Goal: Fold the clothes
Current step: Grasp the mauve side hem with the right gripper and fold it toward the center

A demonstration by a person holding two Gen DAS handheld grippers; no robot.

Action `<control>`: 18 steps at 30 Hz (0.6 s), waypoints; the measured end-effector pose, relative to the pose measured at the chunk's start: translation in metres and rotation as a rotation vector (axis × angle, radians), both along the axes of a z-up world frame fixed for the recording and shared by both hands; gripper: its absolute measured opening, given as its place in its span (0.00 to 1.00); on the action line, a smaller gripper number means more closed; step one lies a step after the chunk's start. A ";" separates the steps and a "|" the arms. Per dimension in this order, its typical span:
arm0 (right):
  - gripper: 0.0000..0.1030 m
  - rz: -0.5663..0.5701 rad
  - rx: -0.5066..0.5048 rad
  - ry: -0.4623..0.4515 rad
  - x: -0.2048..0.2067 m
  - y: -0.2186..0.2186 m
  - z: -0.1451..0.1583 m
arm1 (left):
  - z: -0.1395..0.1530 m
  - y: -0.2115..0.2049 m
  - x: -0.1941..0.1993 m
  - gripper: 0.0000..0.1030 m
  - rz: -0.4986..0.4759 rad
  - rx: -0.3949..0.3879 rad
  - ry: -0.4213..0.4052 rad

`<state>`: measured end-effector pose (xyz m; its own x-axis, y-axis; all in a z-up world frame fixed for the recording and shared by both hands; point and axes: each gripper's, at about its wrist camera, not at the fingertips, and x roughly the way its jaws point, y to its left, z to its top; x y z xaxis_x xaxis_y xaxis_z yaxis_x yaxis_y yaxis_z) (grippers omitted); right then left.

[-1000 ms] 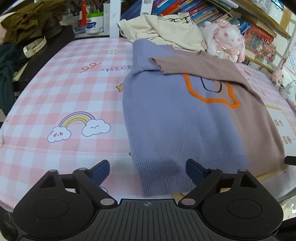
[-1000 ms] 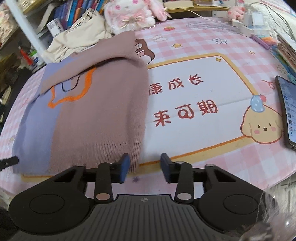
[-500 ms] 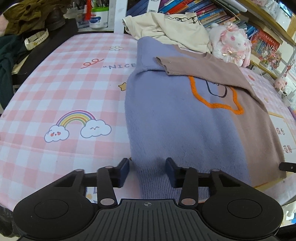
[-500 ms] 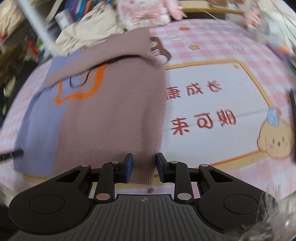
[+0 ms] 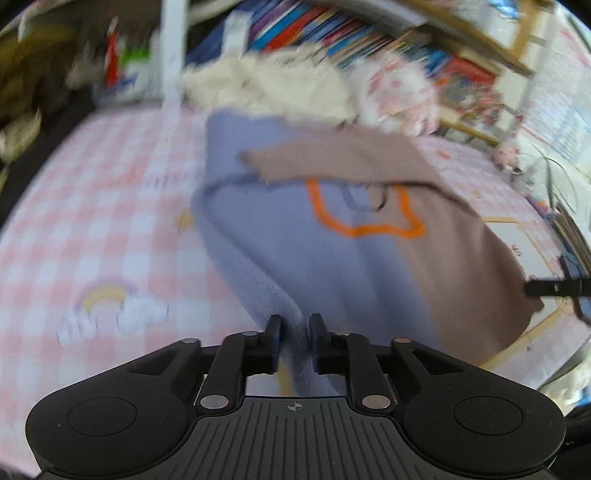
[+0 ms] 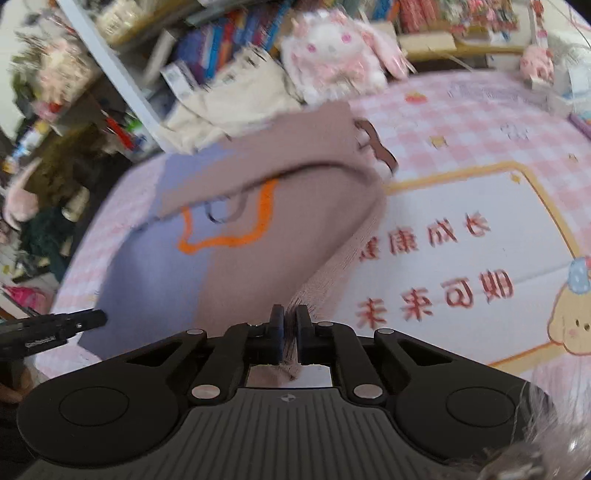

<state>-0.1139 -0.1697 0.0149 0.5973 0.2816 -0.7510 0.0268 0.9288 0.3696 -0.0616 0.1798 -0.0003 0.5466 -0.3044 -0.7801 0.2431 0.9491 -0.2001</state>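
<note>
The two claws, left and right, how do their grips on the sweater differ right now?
The left claw pinches the purple hem corner of the sweater; the right claw pinches the brown corner. The left claw's jaws stand wider around a thick fold; the right claw's are nearly together on thinner ribbing. Both have just been closing, and each has lifted its corner off the pink checked cover.

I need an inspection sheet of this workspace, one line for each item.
Surface: pink checked cloth, printed panel at right.
Job's things: purple and brown sweater, near hem lifted at both corners.
Clutter: cream garment, pink plush toy.
Grippers: left gripper shut on the purple hem corner; right gripper shut on the brown hem corner; jaws of both have just been closing.
Cables: thin wires, blurred.
Surroundings: bookshelves behind.
</note>
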 end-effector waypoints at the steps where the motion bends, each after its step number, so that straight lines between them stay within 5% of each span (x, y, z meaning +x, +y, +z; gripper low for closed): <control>1: 0.09 -0.005 -0.010 0.027 0.002 0.000 -0.004 | -0.005 0.004 0.004 0.29 0.022 -0.017 0.042; 3: 0.21 -0.019 -0.024 0.068 0.003 -0.001 -0.011 | -0.013 0.015 0.007 0.45 0.070 -0.066 0.100; 5: 0.35 -0.023 -0.027 0.082 0.001 -0.001 -0.016 | -0.018 0.025 0.008 0.46 0.100 -0.124 0.136; 18: 0.30 -0.144 0.079 0.109 0.015 -0.019 -0.036 | -0.030 0.047 0.011 0.42 0.185 -0.327 0.197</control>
